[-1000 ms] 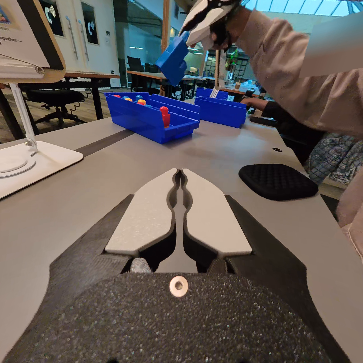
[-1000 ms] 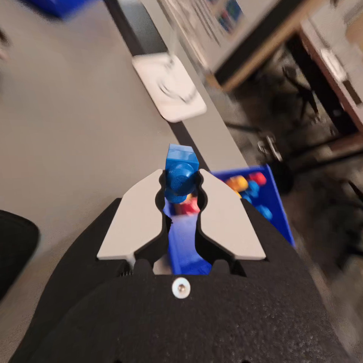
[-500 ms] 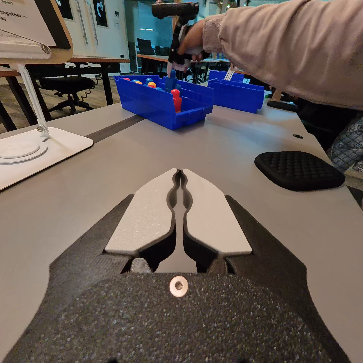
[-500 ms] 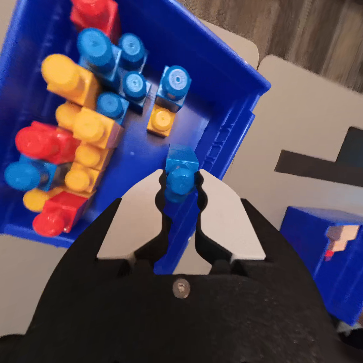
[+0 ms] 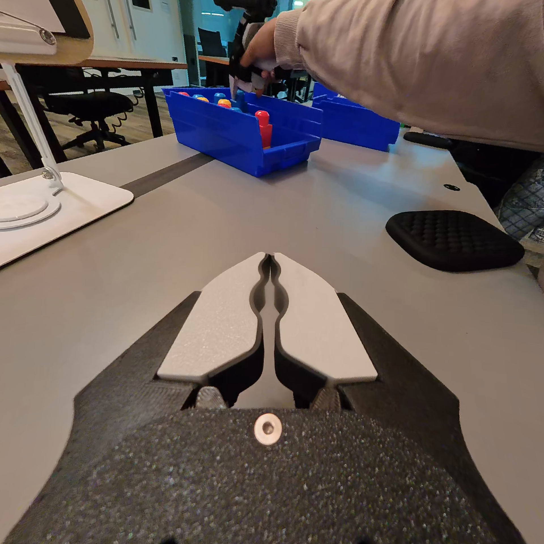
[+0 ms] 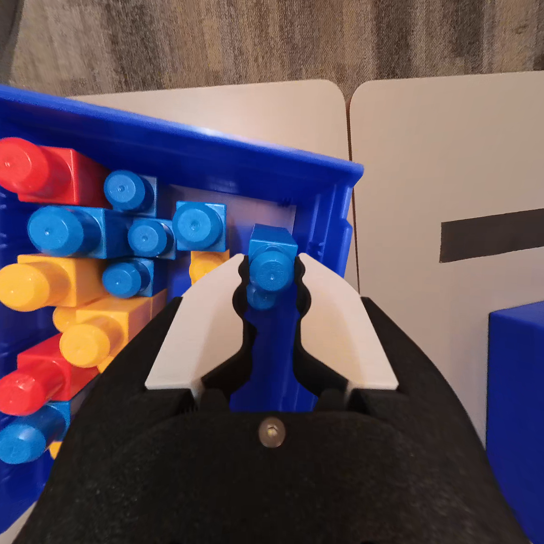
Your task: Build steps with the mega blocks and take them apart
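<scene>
My right gripper (image 6: 271, 256) points down into a blue bin (image 6: 338, 206) and is shut on a blue block (image 6: 272, 266), held low near the bin's right wall. Several red, yellow and blue blocks (image 6: 73, 232) lie in the bin to its left. In the left wrist view the bin (image 5: 235, 138) stands far ahead on the grey table, with a red block (image 5: 263, 126) upright near its front end and the right gripper (image 5: 240, 88) reaching in from above. My left gripper (image 5: 270, 255) is shut and empty, low over the bare table (image 5: 206, 235).
A white stand base (image 5: 59, 203) sits at the left of the table. A black textured pad (image 5: 453, 238) lies at the right. A second blue bin (image 5: 356, 123) stands behind the first. A person's beige sleeve (image 5: 412, 59) spans the upper right. Tip to tip, the grippers are about 60 cm apart.
My right gripper has carried the blue block from high above the table down into the bin. My left gripper has stayed shut and shifted a little toward the bin.
</scene>
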### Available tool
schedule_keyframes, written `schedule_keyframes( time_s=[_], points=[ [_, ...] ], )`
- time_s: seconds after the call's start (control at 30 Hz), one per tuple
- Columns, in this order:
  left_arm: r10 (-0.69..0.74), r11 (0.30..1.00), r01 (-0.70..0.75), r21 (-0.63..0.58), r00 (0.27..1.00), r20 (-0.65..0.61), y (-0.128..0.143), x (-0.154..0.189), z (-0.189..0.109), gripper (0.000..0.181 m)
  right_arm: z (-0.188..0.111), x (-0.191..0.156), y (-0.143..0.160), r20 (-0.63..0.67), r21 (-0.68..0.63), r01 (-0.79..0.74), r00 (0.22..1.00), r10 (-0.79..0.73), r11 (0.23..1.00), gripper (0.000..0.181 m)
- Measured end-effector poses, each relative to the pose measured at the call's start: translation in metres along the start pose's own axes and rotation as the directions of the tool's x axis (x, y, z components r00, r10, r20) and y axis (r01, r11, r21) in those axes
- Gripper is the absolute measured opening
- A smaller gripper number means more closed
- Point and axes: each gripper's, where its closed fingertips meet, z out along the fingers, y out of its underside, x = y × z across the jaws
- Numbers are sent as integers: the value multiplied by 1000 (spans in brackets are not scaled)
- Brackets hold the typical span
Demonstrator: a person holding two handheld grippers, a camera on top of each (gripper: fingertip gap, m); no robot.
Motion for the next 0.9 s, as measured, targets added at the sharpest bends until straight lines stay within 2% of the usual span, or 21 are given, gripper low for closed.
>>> schedule_keyframes(
  time_s=[0.1, 0.2, 0.3, 0.4, 0.5, 0.63, 0.77, 0.9],
  points=[
    [5, 1000, -5, -2, 1000, 1, 0, 0, 0, 0, -5, -3, -7, 19, 36, -2, 1000, 1, 999, 41],
    [11, 1000, -11, 6, 1000, 8, -2, 0, -1, 0, -27, -9, -23, 54, 159, 11, 998, -20, 987, 42],
    [19, 1000, -19, 17, 999, 30, -6, -1, -3, 0, -74, -33, -42, 148, 385, 29, 985, -92, 922, 40],
    [32, 998, -34, 44, 998, 57, -14, -3, -6, 0, -145, -79, -40, 291, 636, -21, 933, -214, 771, 31],
    [48, 995, -58, 79, 992, 118, -24, -11, -13, 0, -203, -122, 0, 375, 775, -103, 869, -323, 624, 17],
    [62, 984, -102, 148, 965, 254, -50, -32, -36, 0, -237, -167, 72, 392, 859, -184, 836, -383, 478, 0],
    [12, 966, -124, 226, 898, 441, -84, -71, -83, 0, -233, -222, 138, 440, 851, -210, 786, -434, 482, 0],
    [-39, 965, -138, 221, 763, 646, -104, -131, -154, 0, -221, -271, 187, 462, 839, -182, 736, -495, 512, 0]
  ],
)
